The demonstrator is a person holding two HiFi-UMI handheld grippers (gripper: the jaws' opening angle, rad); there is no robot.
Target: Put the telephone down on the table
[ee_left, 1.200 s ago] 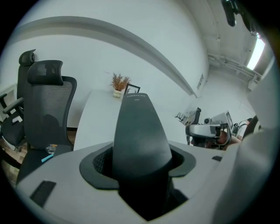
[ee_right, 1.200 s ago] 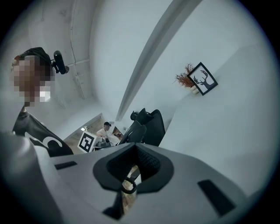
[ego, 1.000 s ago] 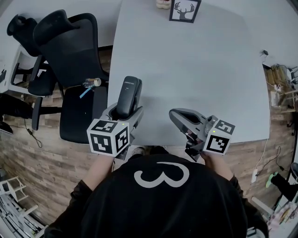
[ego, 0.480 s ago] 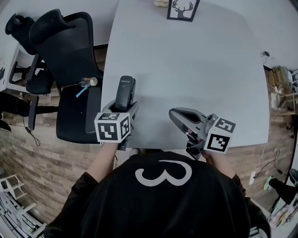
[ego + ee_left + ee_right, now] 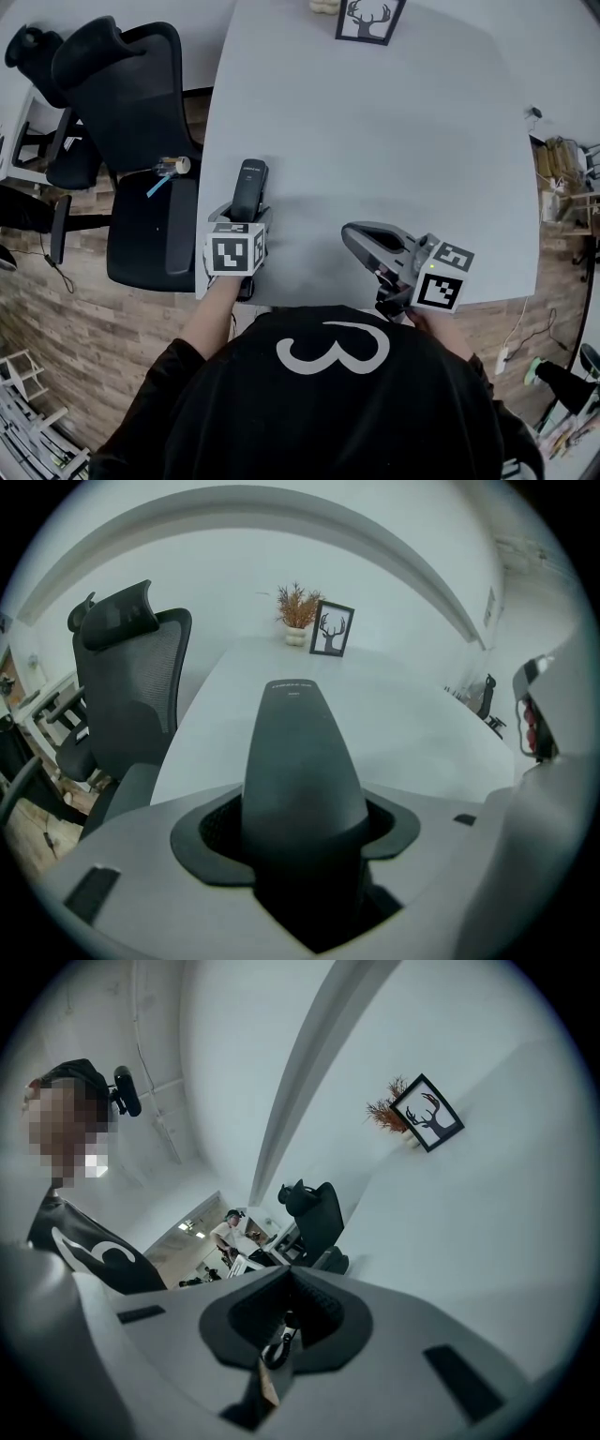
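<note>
A black cordless telephone point(image 5: 249, 187) stands out of my left gripper point(image 5: 246, 214), which is shut on its lower end. In the left gripper view the telephone point(image 5: 300, 761) fills the middle, pinched between the dark pads, and its top points toward the far end of the table. It hangs low over the near left corner of the white table point(image 5: 394, 141); whether it touches the top I cannot tell. My right gripper point(image 5: 361, 239) lies over the table's near edge, shut, with nothing in it point(image 5: 286, 1321).
A black office chair point(image 5: 141, 103) stands close to the table's left edge, with a small bottle point(image 5: 169, 169) on its seat. A framed deer picture point(image 5: 372, 19) and a small plant pot point(image 5: 323, 6) stand at the table's far end.
My left gripper has sunk toward the table with the telephone in it and tipped further down. The right gripper has hardly moved.
</note>
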